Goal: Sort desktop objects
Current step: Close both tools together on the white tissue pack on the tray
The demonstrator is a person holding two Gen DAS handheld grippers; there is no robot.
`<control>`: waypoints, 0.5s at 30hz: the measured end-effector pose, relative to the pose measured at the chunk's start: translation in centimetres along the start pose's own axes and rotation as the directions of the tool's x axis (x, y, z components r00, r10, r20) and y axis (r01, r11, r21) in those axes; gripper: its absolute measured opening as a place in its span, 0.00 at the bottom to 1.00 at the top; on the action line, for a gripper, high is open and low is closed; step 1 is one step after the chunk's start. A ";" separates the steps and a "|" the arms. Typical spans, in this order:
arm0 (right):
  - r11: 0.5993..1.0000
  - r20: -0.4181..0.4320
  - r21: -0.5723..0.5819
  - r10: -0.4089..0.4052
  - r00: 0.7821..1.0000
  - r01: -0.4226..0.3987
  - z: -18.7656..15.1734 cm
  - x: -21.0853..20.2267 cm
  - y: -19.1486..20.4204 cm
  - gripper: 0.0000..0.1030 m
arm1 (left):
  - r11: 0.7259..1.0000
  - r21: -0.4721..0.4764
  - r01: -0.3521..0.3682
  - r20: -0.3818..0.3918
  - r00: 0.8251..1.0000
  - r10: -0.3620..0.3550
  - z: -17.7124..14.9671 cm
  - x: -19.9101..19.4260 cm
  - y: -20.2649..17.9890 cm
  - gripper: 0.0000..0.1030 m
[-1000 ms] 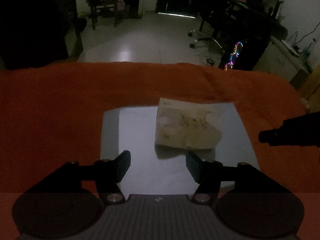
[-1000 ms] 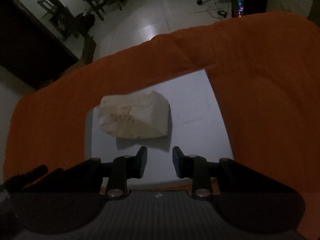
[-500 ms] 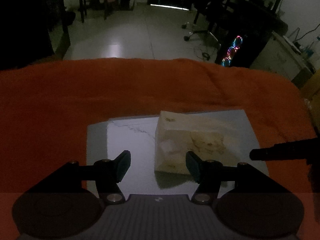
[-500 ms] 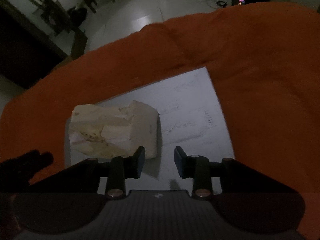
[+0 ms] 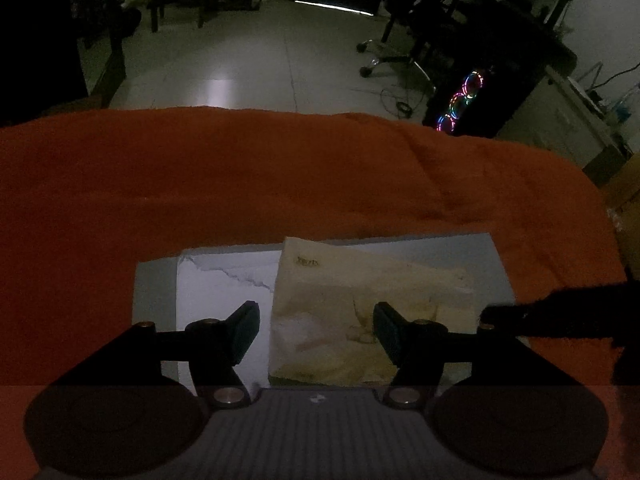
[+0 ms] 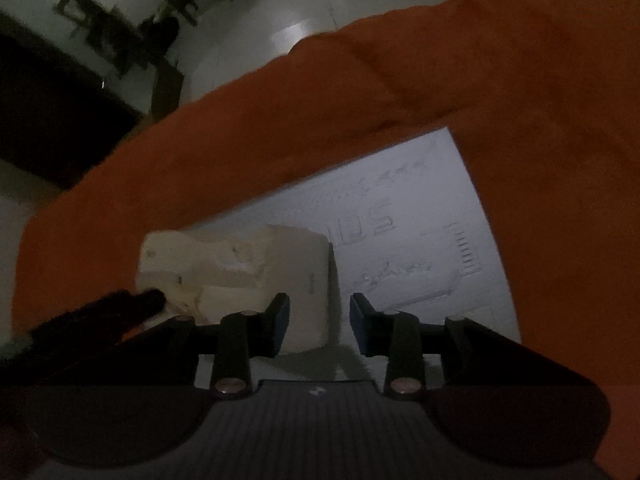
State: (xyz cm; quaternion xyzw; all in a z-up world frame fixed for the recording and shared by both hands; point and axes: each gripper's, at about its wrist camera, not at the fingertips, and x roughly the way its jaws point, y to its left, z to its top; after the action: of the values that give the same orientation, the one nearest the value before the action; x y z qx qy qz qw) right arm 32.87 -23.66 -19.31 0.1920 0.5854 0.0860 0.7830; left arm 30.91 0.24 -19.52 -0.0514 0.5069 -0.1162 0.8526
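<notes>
From the left wrist view, the left gripper [image 5: 316, 330] hangs low over a pale grey sheet [image 5: 224, 280] that lies flat on an orange cloth [image 5: 240, 176] covering the desk. Its fingers [image 5: 244, 330] are spread wide and hold nothing. A cream-coloured packet [image 5: 340, 312], crumpled and printed with faint markings, rests on the sheet. The packet's left part sits in the gap between the fingers, and the right finger stands in front of the packet's middle; whether either finger touches it cannot be told. At the packet's right edge the dark tip of the right gripper [image 5: 520, 314] reaches in. Beyond the far side of the cloth lie a tiled floor [image 5: 248, 60] and a computer case with coloured fan lights [image 5: 464, 98].

From the right wrist view, the right gripper [image 6: 320, 320] is close above the same sheet [image 6: 400, 232], which shows embossed lettering. Its fingers [image 6: 280, 320] stand moderately apart with nothing between them. The packet [image 6: 248, 272] lies left of the gap, its right end behind the left finger. The left gripper's dark tip [image 6: 132, 304] shows at the packet's left end.
</notes>
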 end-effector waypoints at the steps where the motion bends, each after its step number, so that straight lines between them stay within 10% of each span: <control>1: 1.000 0.010 0.008 0.010 1.000 -0.010 0.3 -0.5 -0.1 0.43 | 1.000 -0.005 0.001 0.004 1.000 -0.001 0.0 0.0 0.1 0.58; 10: 1.000 0.043 -0.016 0.015 0.999 -0.015 -0.4 -0.1 2.5 0.50 | 1.000 -0.030 -0.010 0.038 0.999 0.011 0.2 0.0 0.6 0.66; 13: 1.000 0.060 -0.021 -0.021 0.998 0.022 -0.7 0.9 2.8 0.43 | 0.998 -0.055 0.008 -0.007 1.000 -0.009 -0.3 1.6 0.7 0.37; 15: 0.999 0.063 -0.017 -0.049 0.997 0.050 -0.8 1.8 3.0 0.14 | 0.997 -0.075 0.026 -0.041 0.999 -0.029 -0.7 2.6 0.8 0.18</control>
State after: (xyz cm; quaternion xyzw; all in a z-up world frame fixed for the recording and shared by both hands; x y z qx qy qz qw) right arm 32.94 -20.11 -19.86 0.1729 0.5643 0.0661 0.8046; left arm 31.59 0.43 -22.22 -0.0875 0.5279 -0.1101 0.8376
